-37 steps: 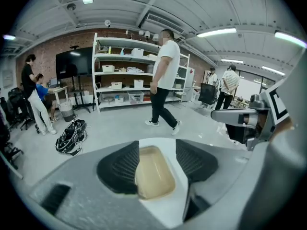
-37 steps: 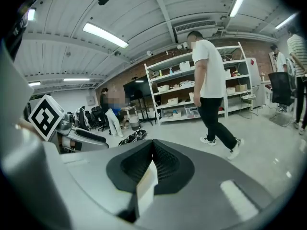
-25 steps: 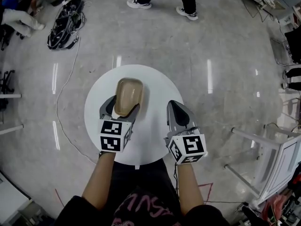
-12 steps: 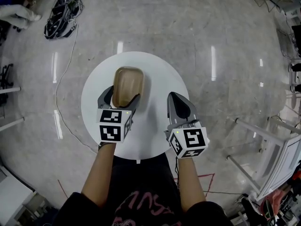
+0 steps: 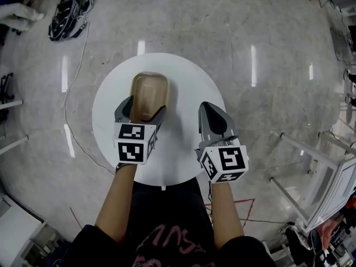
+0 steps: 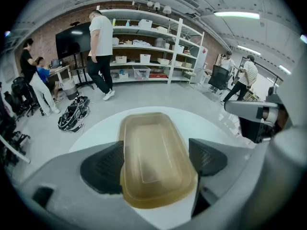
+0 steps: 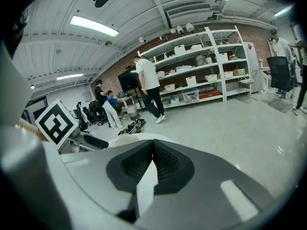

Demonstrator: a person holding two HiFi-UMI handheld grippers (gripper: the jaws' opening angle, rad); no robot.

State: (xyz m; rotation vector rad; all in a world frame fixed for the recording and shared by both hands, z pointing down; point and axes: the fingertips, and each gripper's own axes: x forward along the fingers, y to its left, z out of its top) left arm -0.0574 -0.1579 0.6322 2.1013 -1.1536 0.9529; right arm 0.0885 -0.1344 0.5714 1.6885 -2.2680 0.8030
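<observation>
we see left gripper (image 5: pixel 142 110) jaws pinching near end of tan tray (image 5: pixel 149 89) | tray over desk (image 5: pixel 192 79) left-of-centre, long axis running straight out from jaws | right gripper (image 5: pixel 208 109) jaws pressed together, empty, over desk's right half, apart from tray

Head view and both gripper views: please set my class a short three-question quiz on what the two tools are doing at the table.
1. True or false: the right tool has its jaws together with nothing between them.
2. What stands between the jaws of the left tool? A) a tan container B) a mug C) a sponge
3. Fill in: the white table under both tools is ____ in shape.

Key: 1 true; 2 A; 3 round.
</observation>
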